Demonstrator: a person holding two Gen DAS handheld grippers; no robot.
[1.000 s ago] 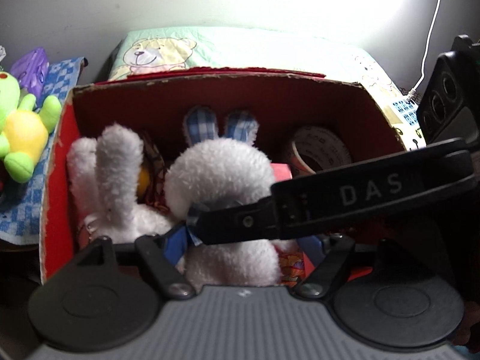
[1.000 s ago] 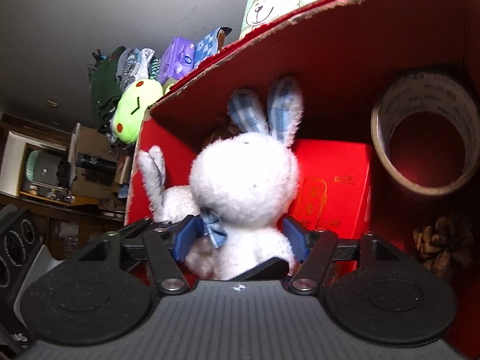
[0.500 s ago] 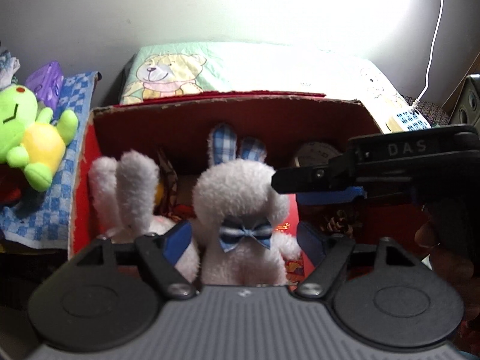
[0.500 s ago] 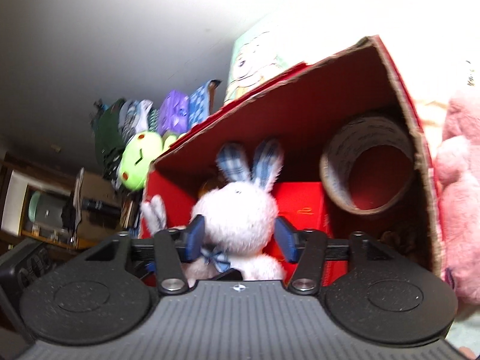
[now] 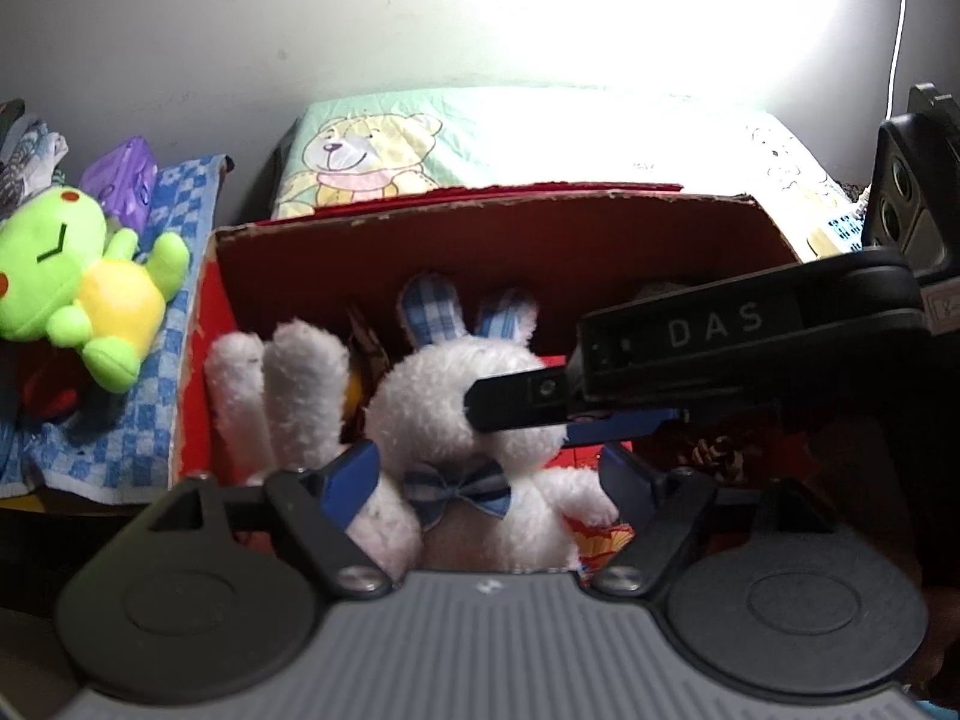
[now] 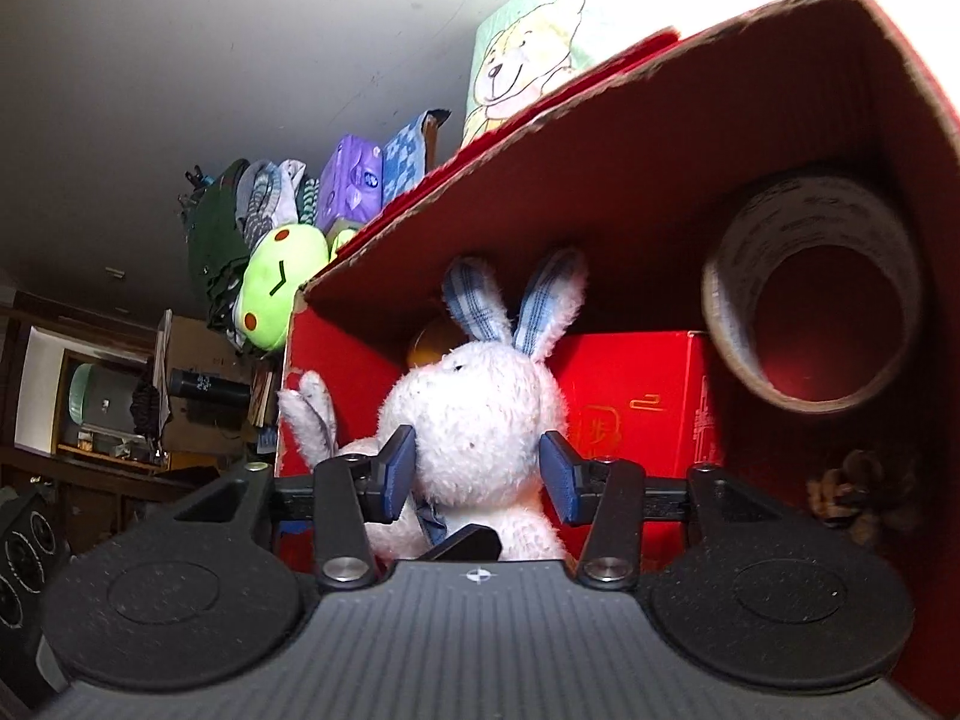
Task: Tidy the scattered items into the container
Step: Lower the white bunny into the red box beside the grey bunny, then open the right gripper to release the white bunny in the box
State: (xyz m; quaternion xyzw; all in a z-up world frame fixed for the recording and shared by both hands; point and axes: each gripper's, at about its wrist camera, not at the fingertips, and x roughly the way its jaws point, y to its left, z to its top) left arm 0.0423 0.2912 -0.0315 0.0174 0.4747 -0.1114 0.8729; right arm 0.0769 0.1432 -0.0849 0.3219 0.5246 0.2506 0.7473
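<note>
A red cardboard box [image 5: 510,228] holds a white plush rabbit with blue plaid ears [image 5: 456,396], a second white plush [image 5: 288,396], a tape roll [image 6: 816,300], a red carton [image 6: 636,396] and a pine cone [image 6: 858,498]. My left gripper [image 5: 489,474] is open, its pads either side of the rabbit's body, low at the box front. My right gripper [image 6: 477,474] is open with its blue pads flanking the rabbit's head; whether they touch is unclear. In the left wrist view the right gripper's finger [image 5: 690,342] reaches in from the right across the rabbit's face.
A green and yellow frog plush [image 5: 84,294] lies on a blue checked cloth [image 5: 120,420] left of the box. A purple pack [image 5: 123,180] lies behind it. A bear-print cushion [image 5: 372,150] sits behind the box. Shelves and a speaker stand far left in the right wrist view.
My right gripper has come back into the box and its pads now flank the rabbit's head. My left gripper has pulled back slightly and stays open around the rabbit.
</note>
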